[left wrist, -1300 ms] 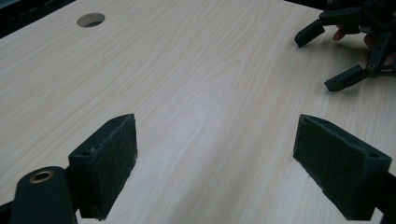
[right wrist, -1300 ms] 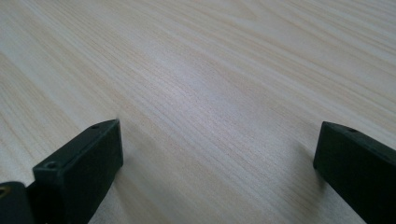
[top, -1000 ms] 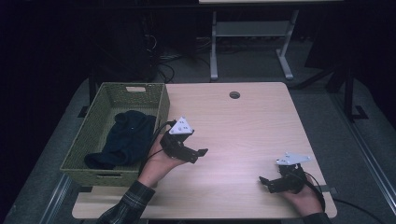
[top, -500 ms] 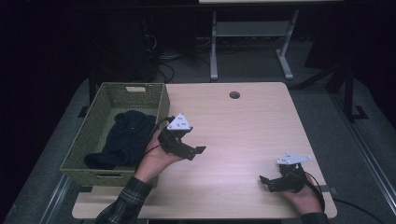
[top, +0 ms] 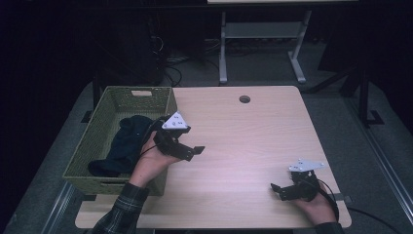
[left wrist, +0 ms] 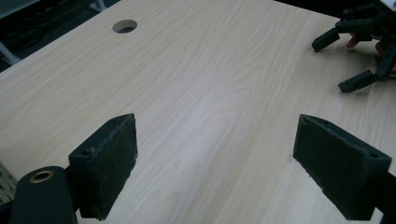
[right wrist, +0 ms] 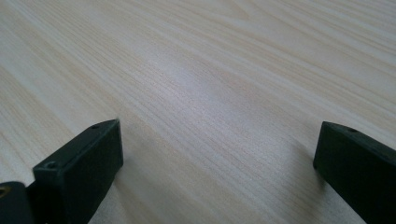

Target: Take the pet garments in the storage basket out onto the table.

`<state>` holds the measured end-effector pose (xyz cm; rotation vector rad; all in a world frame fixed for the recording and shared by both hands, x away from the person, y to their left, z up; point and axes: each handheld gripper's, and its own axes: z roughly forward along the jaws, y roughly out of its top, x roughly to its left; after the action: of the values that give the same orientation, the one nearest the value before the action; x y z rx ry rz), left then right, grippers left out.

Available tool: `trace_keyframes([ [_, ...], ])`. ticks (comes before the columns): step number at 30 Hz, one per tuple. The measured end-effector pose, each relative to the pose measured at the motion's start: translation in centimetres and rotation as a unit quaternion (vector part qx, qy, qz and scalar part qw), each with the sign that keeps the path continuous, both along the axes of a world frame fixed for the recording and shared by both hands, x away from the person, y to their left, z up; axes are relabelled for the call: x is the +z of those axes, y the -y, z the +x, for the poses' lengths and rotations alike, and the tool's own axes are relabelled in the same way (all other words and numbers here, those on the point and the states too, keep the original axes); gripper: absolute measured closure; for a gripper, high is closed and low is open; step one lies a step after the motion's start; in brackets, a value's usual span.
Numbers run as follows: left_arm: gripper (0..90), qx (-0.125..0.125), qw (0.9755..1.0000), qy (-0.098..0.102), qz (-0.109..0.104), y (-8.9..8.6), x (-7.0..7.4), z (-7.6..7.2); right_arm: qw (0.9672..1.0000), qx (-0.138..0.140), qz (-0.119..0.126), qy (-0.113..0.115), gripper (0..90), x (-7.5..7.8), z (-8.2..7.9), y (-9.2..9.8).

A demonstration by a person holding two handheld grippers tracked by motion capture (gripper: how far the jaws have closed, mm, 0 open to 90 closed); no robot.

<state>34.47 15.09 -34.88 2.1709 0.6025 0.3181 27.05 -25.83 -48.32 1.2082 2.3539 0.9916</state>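
Note:
A green woven basket [top: 90, 141] stands on the left end of a light wooden table [top: 253, 136], with a dark cloth [top: 122, 144] lying inside it. My left gripper [top: 194, 152] hovers just right of the basket, open, its wide-apart pads [left wrist: 105, 163] framing bare wood. My right gripper [top: 276, 191] rests low near the table's front right corner, also open, with nothing between its pads [right wrist: 88, 163]. In the left gripper view, the right gripper [left wrist: 357, 56] shows farther off at top right.
A round cable hole [top: 244, 99] sits near the table's far edge, the same hole [left wrist: 124, 26] showing in the left gripper view. Beyond the table stands a grey metal frame [top: 258, 44] on a dark floor with cables.
My left gripper has drifted a little left and back, toward the basket. The right gripper has stayed where it was.

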Motion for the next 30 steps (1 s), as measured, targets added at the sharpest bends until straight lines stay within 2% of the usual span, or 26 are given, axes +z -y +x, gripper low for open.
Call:
trace_keyframes([
  [6, 13.4, 0.006, 1.0, -0.001, 0.006, -0.8, 0.1, 0.3, 1.0, 0.0, 0.001, -0.001, 1.1, 0.0, 0.0, 0.0],
  [18, 13.7, 0.029, 0.9996, -0.004, -0.002, -2.6, 0.4, 0.6, 1.0, 0.001, 0.0, 0.0, 1.1, 0.0, 0.0, 0.0],
  [19, 13.7, 0.028, 0.9996, -0.004, 0.003, -2.8, 0.5, 0.7, 1.0, 0.0, 0.0, -0.001, 1.1, 0.0, 0.0, 0.0],
  [30, 14.9, 0.042, 0.9991, -0.004, 0.004, -4.3, 0.6, 1.0, 1.0, 0.0, 0.0, 0.0, 1.1, 0.0, 0.0, 0.0],
])
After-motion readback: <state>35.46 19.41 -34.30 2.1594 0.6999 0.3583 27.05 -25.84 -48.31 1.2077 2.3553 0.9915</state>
